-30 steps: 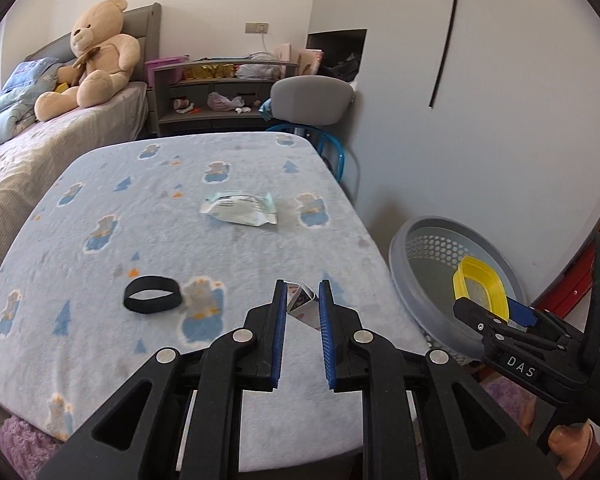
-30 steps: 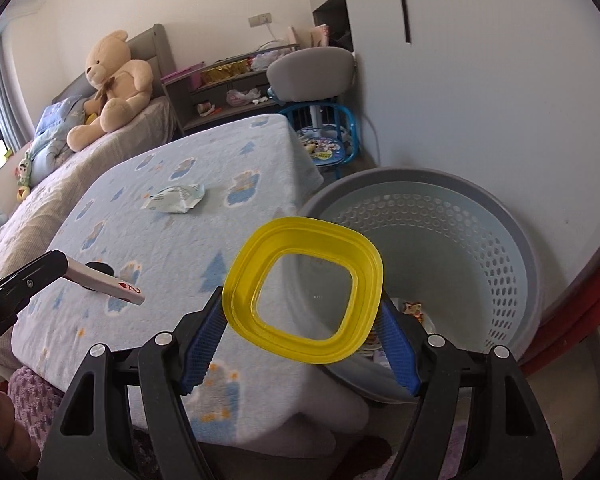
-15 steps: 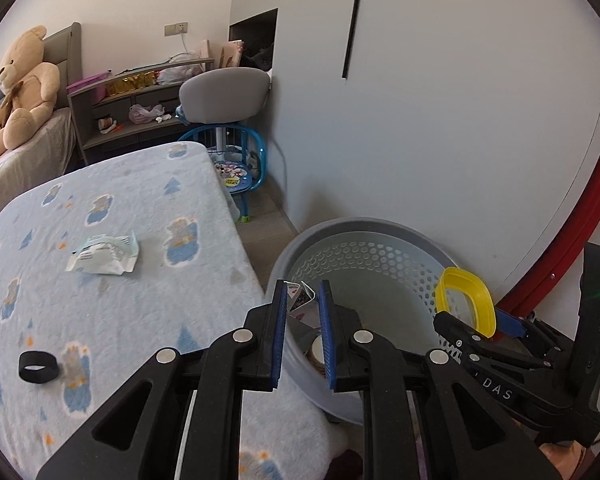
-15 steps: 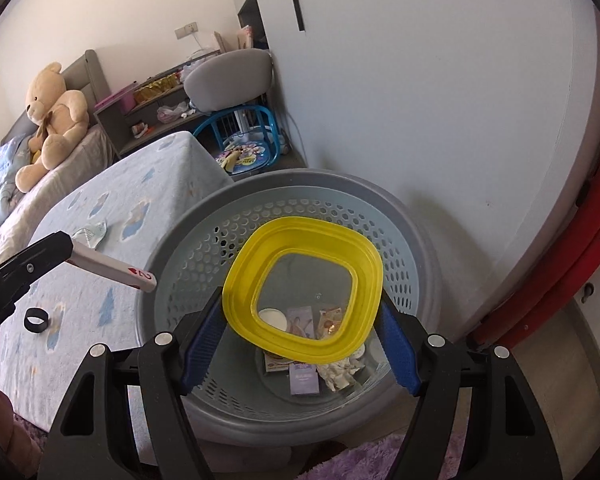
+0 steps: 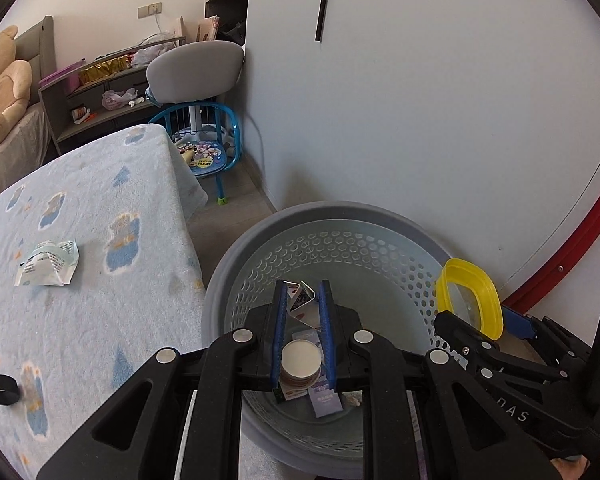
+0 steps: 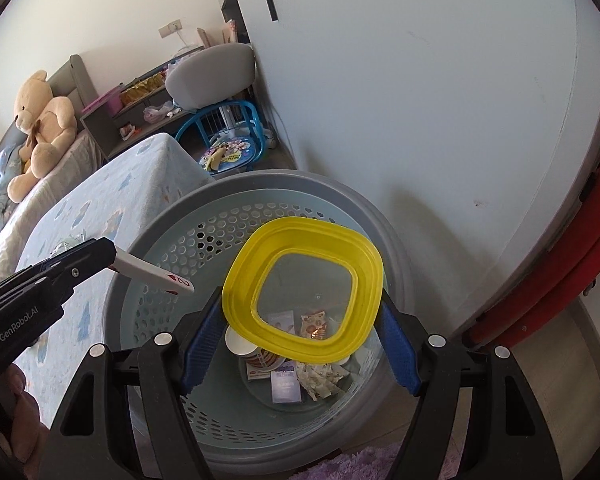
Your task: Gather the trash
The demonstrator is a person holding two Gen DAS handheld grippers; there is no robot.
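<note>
In the left wrist view, your left tongs (image 5: 303,300) are clamped on a small folded playing card (image 5: 300,298), holding it above the grey perforated basket (image 5: 340,216) that stands on the floor just beside the tabletop (image 5: 100,320) with its blue patterned cover. Down in the basket lie a round paper cup (image 5: 300,364) and a few flat wrappers. On the tabletop a crumpled white wrapper (image 5: 46,264) lies well apart from a black band (image 5: 2,389) near the left edge. At the right, your right tongs (image 5: 480,320) show side-on with a yellow lid (image 5: 470,294). In the right wrist view, your right tongs (image 6: 300,320) are clamped on that yellow lid (image 6: 236,296) by its two opposite edges, holding it over the basket's (image 6: 260,184) opening, with the trash at the bottom showing through its clear middle. Your left tongs (image 6: 100,258) reach in from the left with the card (image 6: 156,276) sticking out over the basket's rim.
</note>
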